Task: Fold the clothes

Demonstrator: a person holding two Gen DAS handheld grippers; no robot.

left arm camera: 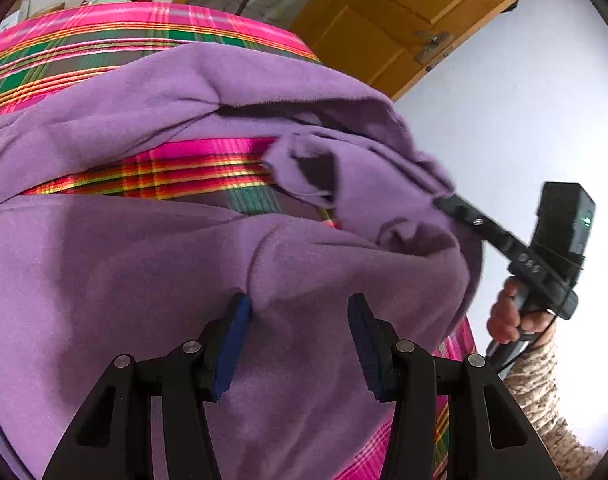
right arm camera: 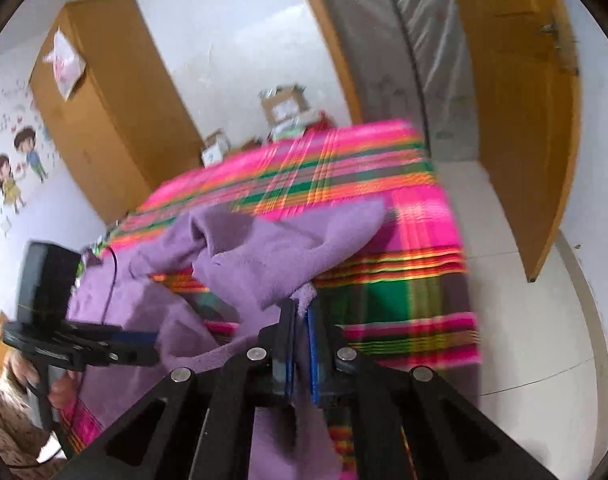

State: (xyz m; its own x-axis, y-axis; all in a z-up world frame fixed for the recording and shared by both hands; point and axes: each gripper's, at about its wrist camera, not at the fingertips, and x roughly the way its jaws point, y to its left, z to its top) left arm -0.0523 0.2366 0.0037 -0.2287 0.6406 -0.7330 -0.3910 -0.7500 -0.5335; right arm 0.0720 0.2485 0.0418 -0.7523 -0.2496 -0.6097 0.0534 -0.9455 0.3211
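- White walls and a pale tiled floor (right arm camera: 523,340) close in a small room, with a wooden wardrobe (right arm camera: 104,112) against one wall and a wooden door (right arm camera: 515,120) standing ajar
- Right gripper (right arm camera: 300,344): its blue-padded fingers (right arm camera: 314,344) are pressed almost together, pinching a fold of the purple fleece garment (right arm camera: 264,256), which runs up and away from them
- In the left wrist view the same right gripper (left arm camera: 443,202) reaches in from the right side, its tip buried in a bunched edge of the purple fleece garment (left arm camera: 144,260), and a hand (left arm camera: 507,312) in a mottled knit sleeve (left arm camera: 539,392) grips its handle
- Left gripper (left arm camera: 300,312): its fingers (left arm camera: 234,344) stand apart about halfway, hovering at the fleece; a raised crease of cloth lies near the left pad, but the pads do not clamp it
- From the right wrist view the left gripper (right arm camera: 152,344) lies low on the left side, its tip against the fleece, so its opening cannot be judged there
- Most of the garment is spread, rumpled, over the near part of the bench (right arm camera: 403,200), with one portion lifted and doubled back so that a strip of the cover shows between two layers
- A bright plaid cloth (left arm camera: 164,176) of pink, green, orange and yellow covers the bench
- Beyond the far edge sit cardboard boxes (right arm camera: 282,106)
- Cartoon stickers of children (right arm camera: 12,172) decorate the wall beside the wardrobe
- A grey plastic-wrapped mattress (right arm camera: 403,60) leans upright between the wall and the door
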